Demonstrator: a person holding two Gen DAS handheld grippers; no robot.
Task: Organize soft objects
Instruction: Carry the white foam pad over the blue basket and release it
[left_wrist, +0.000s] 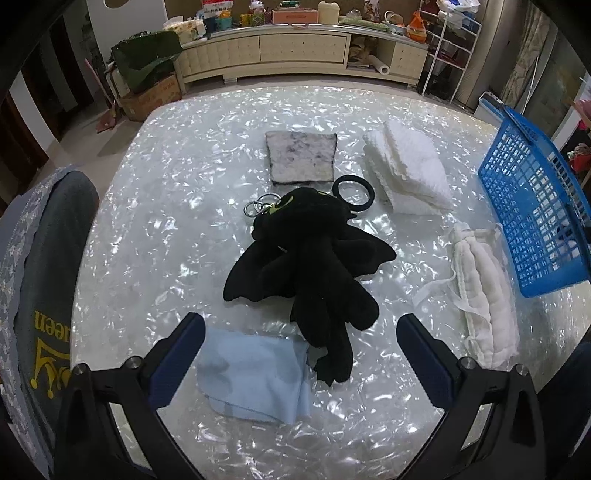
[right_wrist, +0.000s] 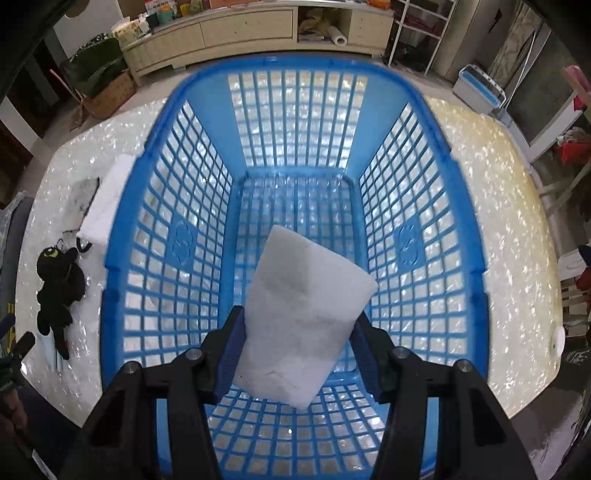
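My right gripper (right_wrist: 299, 332) is shut on a white foam sponge (right_wrist: 303, 314) and holds it over the inside of the blue plastic basket (right_wrist: 177, 243). My left gripper (left_wrist: 301, 332) is open and empty above the table's near side. Just ahead of it lies a black plush dragon (left_wrist: 314, 266), which also shows in the right wrist view (right_wrist: 59, 284). A light blue cloth (left_wrist: 255, 376) lies by the left finger. A folded white towel (left_wrist: 406, 170), a grey felt pad (left_wrist: 301, 157), a black hair tie (left_wrist: 352, 192) and a bunched white cloth (left_wrist: 484, 291) lie farther out. The basket (left_wrist: 535, 206) stands at the right.
Metal key rings (left_wrist: 258, 206) lie beside the plush head. A chair back with a grey garment (left_wrist: 44, 295) stands at the table's left edge. A cream cabinet (left_wrist: 295, 51) and a white rack (left_wrist: 450, 55) stand beyond the shiny white table (left_wrist: 166, 221).
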